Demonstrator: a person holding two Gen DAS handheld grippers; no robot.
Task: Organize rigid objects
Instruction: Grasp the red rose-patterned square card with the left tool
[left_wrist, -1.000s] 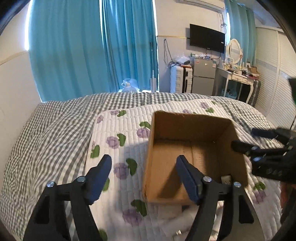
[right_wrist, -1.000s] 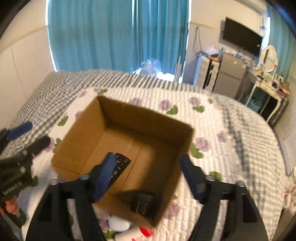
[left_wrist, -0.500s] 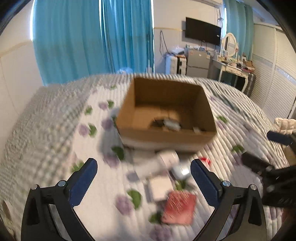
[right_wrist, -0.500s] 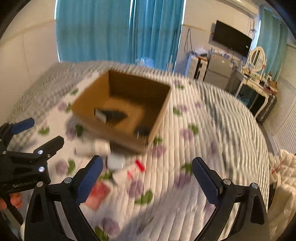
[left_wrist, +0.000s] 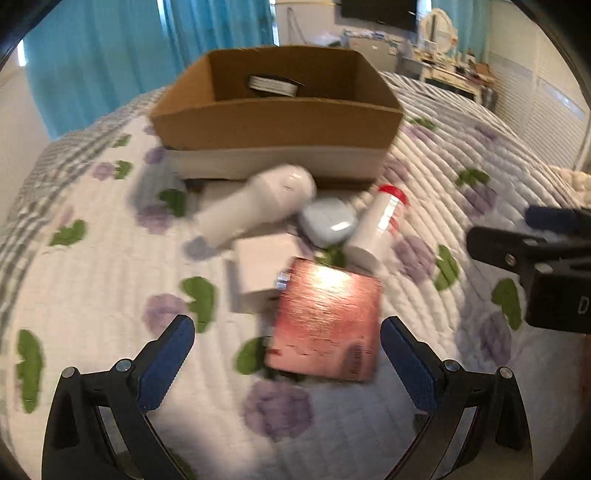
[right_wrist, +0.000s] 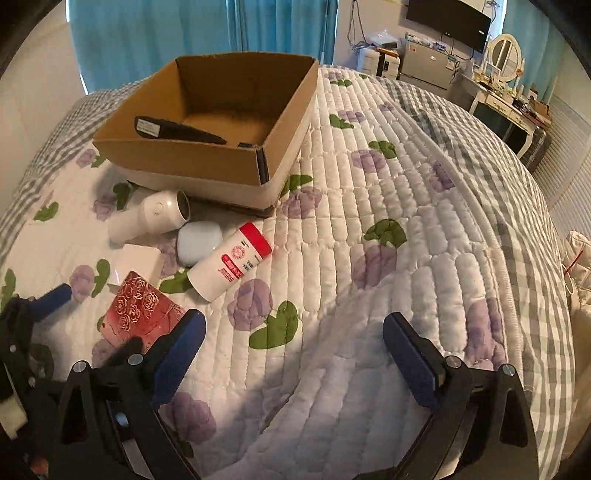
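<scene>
An open cardboard box (left_wrist: 273, 122) (right_wrist: 192, 155) stands on the quilted bed with a black remote (right_wrist: 177, 131) inside. In front of it lie a white cylinder device (left_wrist: 258, 210) (right_wrist: 147, 218), a pale blue case (left_wrist: 328, 225) (right_wrist: 197, 242), a white bottle with a red cap (left_wrist: 376, 225) (right_wrist: 229, 262), a white box (left_wrist: 258, 273) (right_wrist: 136, 264) and a red embossed box (left_wrist: 328, 317) (right_wrist: 142, 314). My left gripper (left_wrist: 286, 362) is open, just short of the red box. My right gripper (right_wrist: 295, 350) is open and empty over bare quilt, to the right of the objects.
The floral quilt (right_wrist: 388, 206) covers a grey checked bed. Blue curtains (right_wrist: 166, 29), a TV, a small fridge and a dressing table (right_wrist: 498, 99) stand behind the bed. The right gripper shows in the left wrist view (left_wrist: 546, 266).
Both grippers have pulled back from above the box and come down low toward the quilt. The loose objects in front of the box are now close in view. Both jaws have opened wider.
</scene>
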